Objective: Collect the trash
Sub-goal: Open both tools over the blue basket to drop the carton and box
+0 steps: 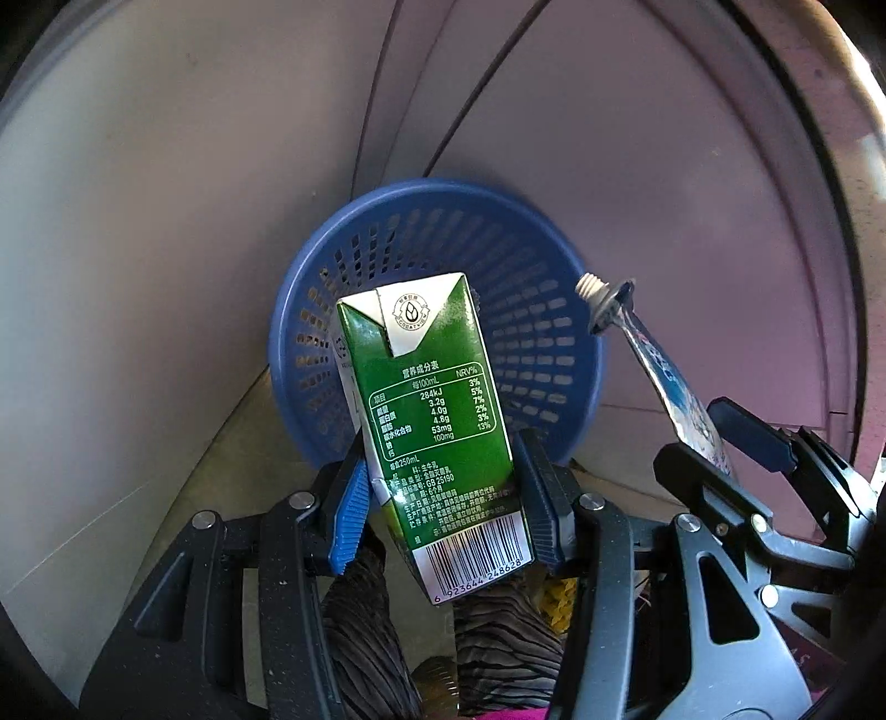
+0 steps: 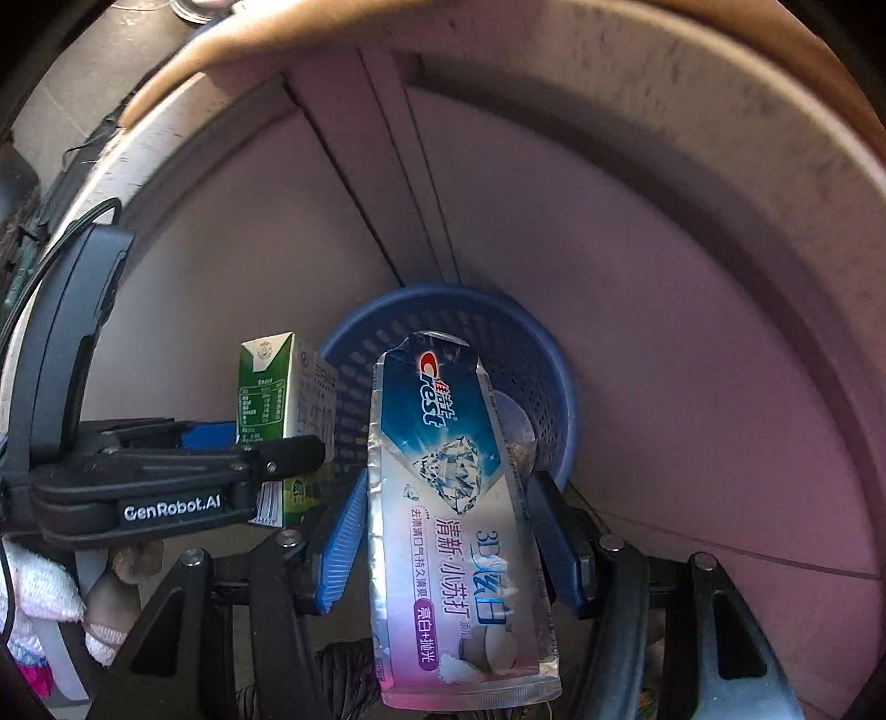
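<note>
My left gripper [image 1: 443, 498] is shut on a green and white milk carton [image 1: 437, 415], held upright just above the near rim of a blue mesh basket [image 1: 554, 310]. My right gripper [image 2: 448, 531] is shut on a flattened Crest toothpaste tube [image 2: 454, 498], held over the same basket [image 2: 531, 354]. In the left wrist view the tube [image 1: 659, 376] shows at the right with its threaded neck over the basket's right rim. In the right wrist view the carton [image 2: 266, 387] and the left gripper [image 2: 266, 465] show at the left, beside the basket.
The basket stands on a tiled floor against pale cabinet panels [image 1: 166, 221]. A tan counter edge [image 2: 498, 33] runs above. The person's patterned trousers [image 1: 498, 637] show below the left gripper. A white cloth [image 2: 39, 598] is at the lower left.
</note>
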`<state>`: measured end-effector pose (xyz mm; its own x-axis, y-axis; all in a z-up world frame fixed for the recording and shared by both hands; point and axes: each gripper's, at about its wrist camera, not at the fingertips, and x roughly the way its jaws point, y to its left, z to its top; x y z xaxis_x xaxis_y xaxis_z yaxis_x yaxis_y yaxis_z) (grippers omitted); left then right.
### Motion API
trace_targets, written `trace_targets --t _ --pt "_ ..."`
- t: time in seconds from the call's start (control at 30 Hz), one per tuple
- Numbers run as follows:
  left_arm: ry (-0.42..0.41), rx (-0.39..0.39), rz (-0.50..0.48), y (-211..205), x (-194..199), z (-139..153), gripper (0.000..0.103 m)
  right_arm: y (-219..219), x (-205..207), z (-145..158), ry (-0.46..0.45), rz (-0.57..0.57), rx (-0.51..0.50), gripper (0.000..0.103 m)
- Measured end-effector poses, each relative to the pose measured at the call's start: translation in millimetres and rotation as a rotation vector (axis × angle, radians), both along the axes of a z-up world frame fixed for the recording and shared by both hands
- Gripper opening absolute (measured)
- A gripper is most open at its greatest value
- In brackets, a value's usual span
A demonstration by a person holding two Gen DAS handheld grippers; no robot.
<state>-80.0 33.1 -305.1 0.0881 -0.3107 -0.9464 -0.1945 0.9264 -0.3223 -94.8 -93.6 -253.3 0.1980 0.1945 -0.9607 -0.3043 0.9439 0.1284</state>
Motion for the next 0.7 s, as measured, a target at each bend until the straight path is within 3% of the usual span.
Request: trace_targets --t 0.3,0.53,0.7 --pt "0.005 0.019 -0.021 -6 9 -7 0.05 6 14 -24 0.006 -0.024 -0.022 0.06" --pt "0.003 0.03 -0.049 -6 13 -5 0.052 5 16 -24 0.002 -0.046 -0.022 0.061" --pt "0.005 0.04 -0.057 -6 14 -2 0.054 5 20 -21 -0.007 -0.062 -0.027 0.068"
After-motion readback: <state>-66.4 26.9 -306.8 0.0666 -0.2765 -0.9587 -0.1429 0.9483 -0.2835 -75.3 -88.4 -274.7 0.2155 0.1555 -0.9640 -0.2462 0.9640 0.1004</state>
